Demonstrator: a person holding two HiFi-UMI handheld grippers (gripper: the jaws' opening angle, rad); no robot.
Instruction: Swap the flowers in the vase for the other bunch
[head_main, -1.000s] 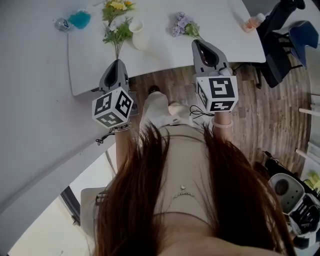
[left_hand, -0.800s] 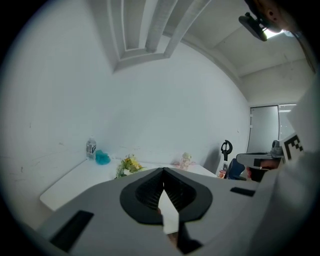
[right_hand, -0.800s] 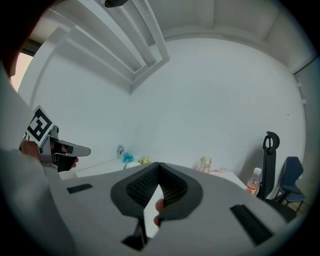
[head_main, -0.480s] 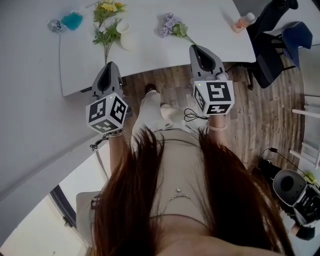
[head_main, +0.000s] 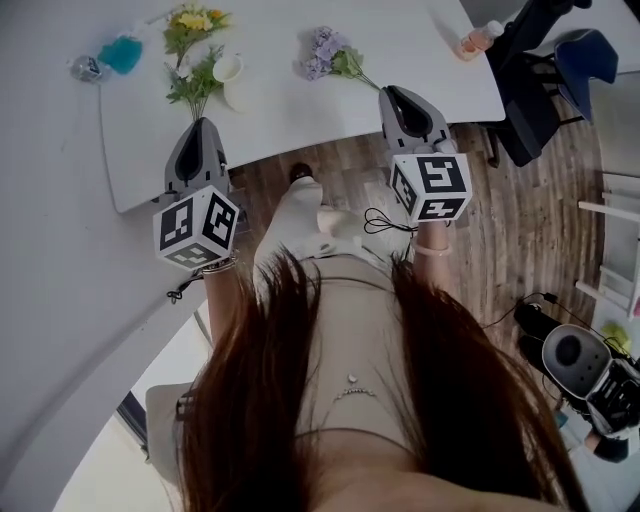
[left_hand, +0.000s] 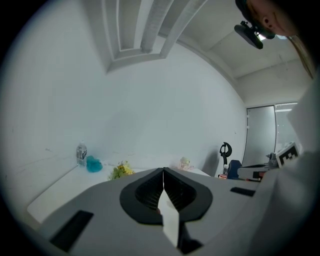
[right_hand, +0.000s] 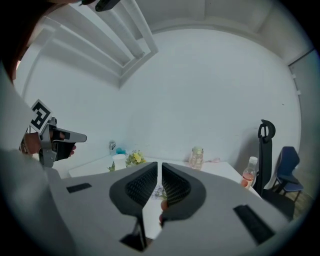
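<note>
Across the worktop (head_main: 300, 110) at 12 o'clock, yellow bunch (head_main: 190, 30) touching the white vase (head_main: 233, 85), stems inside or beside unclear; purple bunch (head_main: 328, 55) apart at 3 o'clock. Nearer, left gripper (head_main: 197, 130) and right gripper (head_main: 398, 95) with fingers (left_hand: 150, 192) closed on nothing.

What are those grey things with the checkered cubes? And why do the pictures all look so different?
A person is holding two grabbing tools, one in each hand: the left gripper and the right gripper. The cubes with squares are part of them. One picture comes from a camera on the person's head, looking down, so you see hair. The other two come from small cameras riding on each tool, looking along its jaws. On the white table are a yellow bunch of flowers beside a white vase, and a purple bunch. Both tools' jaws are closed and hold nothing.
</note>
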